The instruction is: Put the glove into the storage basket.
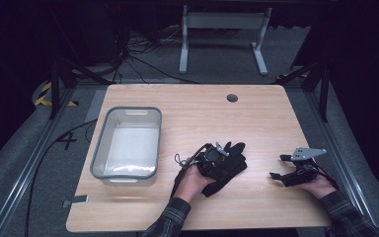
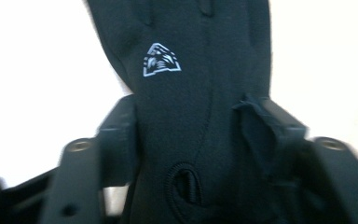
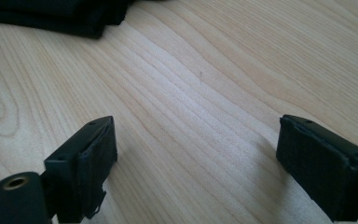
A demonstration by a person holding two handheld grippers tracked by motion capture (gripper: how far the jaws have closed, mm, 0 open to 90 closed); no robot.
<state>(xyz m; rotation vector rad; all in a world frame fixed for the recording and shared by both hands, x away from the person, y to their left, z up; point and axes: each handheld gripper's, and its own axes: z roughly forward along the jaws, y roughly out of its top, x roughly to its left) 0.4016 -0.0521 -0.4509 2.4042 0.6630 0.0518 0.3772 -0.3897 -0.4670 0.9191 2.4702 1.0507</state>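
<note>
Our left gripper (image 2: 186, 140) has its jaws clamped across the black glove (image 2: 186, 60), fingers pointing straight ahead; right gripper (image 3: 198, 168) jaws apart.

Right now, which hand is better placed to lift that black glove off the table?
Left. The left gripper already has the black glove between its jaws, pads against the fabric. The right gripper stands open over bare table, apart from it.

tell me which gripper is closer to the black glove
Left. The left gripper is right on the black glove, its jaws on either side of it. The right gripper sits apart to the glove's right, open over bare table.
</note>
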